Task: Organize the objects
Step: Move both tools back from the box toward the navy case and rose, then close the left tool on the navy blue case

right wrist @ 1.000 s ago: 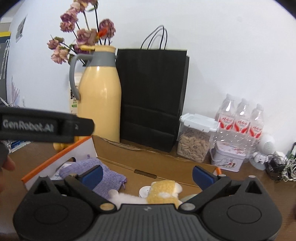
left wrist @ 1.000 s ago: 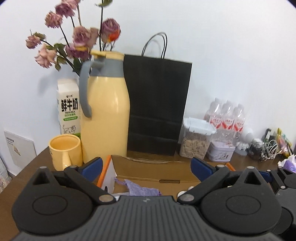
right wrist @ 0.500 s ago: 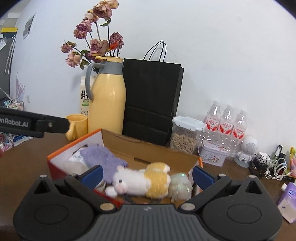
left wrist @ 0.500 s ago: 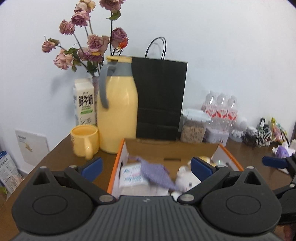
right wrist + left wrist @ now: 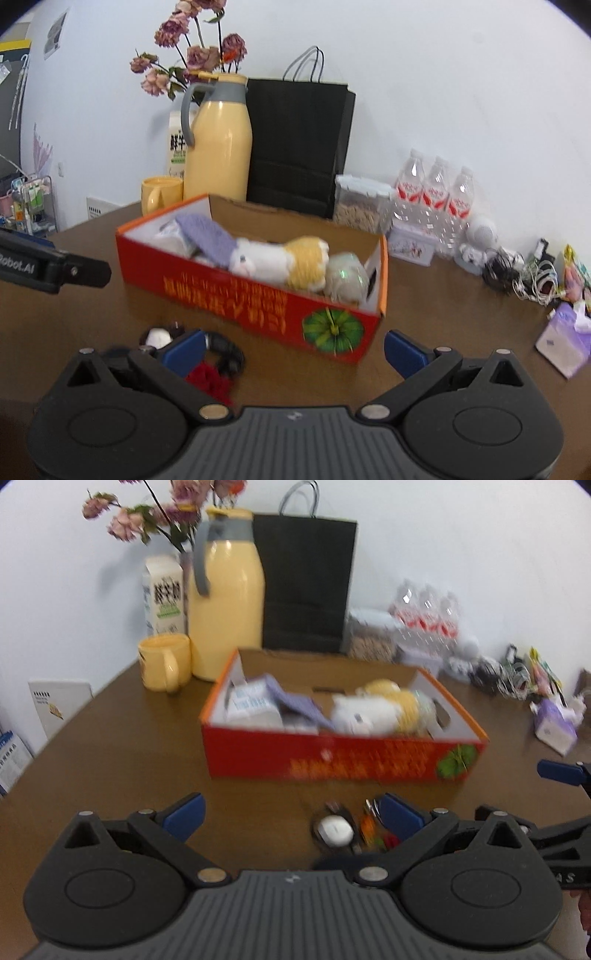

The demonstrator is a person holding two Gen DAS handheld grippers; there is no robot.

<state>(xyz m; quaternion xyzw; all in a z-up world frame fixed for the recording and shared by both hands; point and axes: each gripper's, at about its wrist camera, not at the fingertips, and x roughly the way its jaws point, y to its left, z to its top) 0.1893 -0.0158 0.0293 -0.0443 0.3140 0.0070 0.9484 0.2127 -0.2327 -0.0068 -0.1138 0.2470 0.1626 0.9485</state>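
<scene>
An open red-orange cardboard box (image 5: pixel 332 760) (image 5: pixel 258 295) stands mid-table. In it lie a white-and-yellow plush toy (image 5: pixel 373 709) (image 5: pixel 280 258), a purple cloth pouch (image 5: pixel 295 701) (image 5: pixel 207 236), white packets (image 5: pixel 251 705) and a pale round object (image 5: pixel 345 280). In front of the box lie a small white round item (image 5: pixel 334 830) (image 5: pixel 157 336), a red piece (image 5: pixel 208 380) and a black piece (image 5: pixel 225 350). My left gripper (image 5: pixel 291 814) is open and empty above the table before the box. My right gripper (image 5: pixel 295 349) is open and empty, near the box's right front corner.
Behind the box stand a yellow thermos jug (image 5: pixel 225 602), a yellow mug (image 5: pixel 164 661), a milk carton (image 5: pixel 162 594), a black paper bag (image 5: pixel 306 579), a seed container (image 5: pixel 360 203) and water bottles (image 5: pixel 436 195). Tangled cables (image 5: pixel 524 277) and a purple tissue pack (image 5: pixel 565 339) lie at right.
Both grippers have pulled back and risen away from the box. The whole box and the small items in front of it now show. Both stay open.
</scene>
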